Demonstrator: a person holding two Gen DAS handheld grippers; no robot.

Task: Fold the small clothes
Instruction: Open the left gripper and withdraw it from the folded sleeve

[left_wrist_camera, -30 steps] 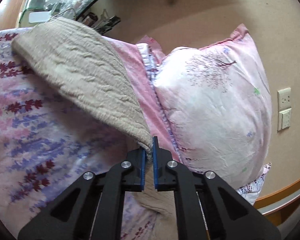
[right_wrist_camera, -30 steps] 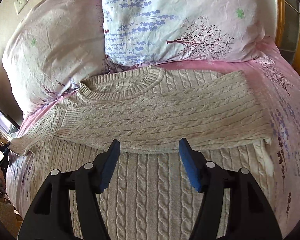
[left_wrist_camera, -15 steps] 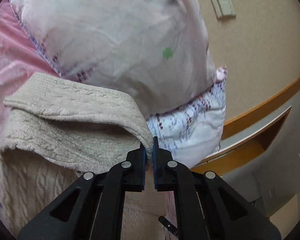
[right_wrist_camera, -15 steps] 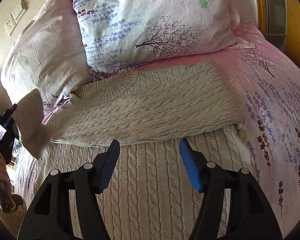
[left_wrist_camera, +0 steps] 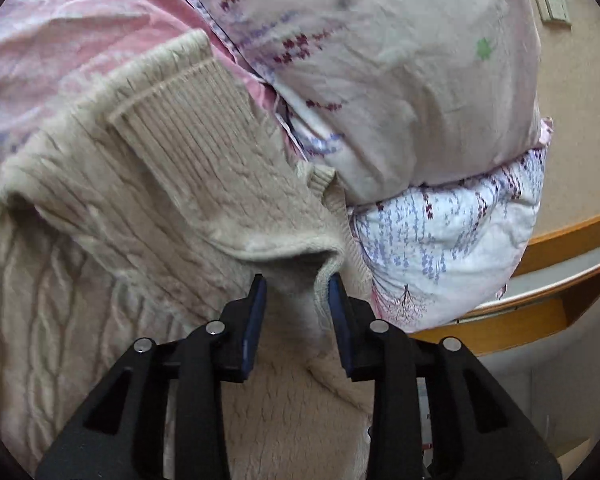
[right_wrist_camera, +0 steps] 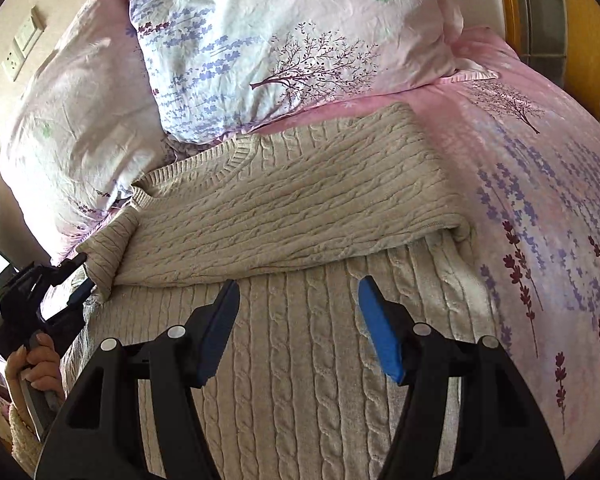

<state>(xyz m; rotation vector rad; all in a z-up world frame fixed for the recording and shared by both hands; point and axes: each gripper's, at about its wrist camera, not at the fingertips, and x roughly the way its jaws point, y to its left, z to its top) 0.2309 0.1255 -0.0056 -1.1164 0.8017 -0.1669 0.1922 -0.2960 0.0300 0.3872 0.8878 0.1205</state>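
Left gripper (left_wrist_camera: 296, 292) angled down at sweater (left_wrist_camera: 148, 216) sleeve fold, jaws opening, fabric between. Right gripper (right_wrist_camera: 298, 300) tilted steeply down, wide open, empty.

Soft daylight, fisheye warp, slight blur
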